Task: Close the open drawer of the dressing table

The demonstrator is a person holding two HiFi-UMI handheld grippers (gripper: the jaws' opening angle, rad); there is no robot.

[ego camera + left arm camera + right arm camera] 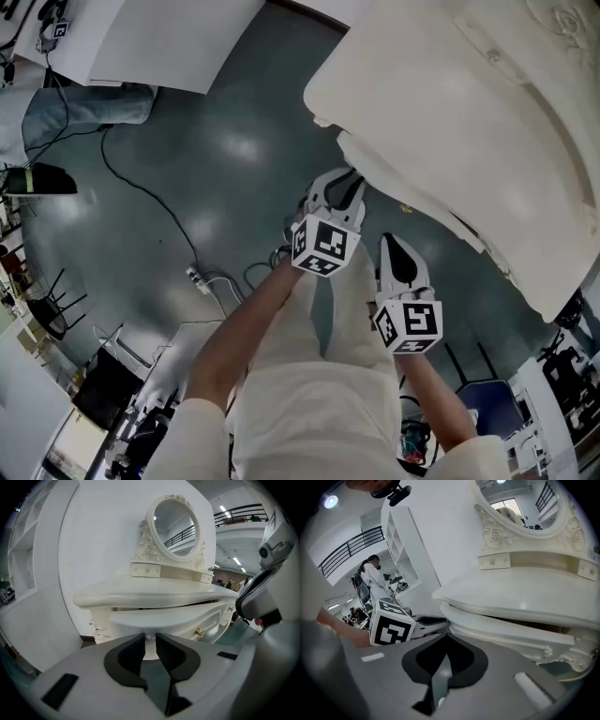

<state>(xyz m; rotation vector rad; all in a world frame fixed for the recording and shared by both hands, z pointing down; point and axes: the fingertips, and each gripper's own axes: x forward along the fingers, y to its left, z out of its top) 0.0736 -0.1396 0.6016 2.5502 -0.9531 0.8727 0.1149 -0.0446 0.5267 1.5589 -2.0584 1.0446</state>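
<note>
Drawer (pixel 168 619) is seen pulled out under the top of the dressing table (pixel 140 595), front facing both grippers, gold handle (pixel 200 633) off to the right. Left gripper (pixel 150 643) is held just before the drawer front, jaws set narrow with nothing gripped; contact cannot be confirmed. Right gripper (pixel 445 641) is held beside it, jaws pressed together, empty. Step judged: approach for the push, drawer not yet closed. Next, the front should be met squarely and pushed straight in, level, to avoid jamming.

Stands upright ahead: cream carved wooden dressing table (pixel 140 595) with oval mirror. Curved cream drawer (pixel 164 619) partly out, just beyond the left gripper (pixel 149 640).
</note>
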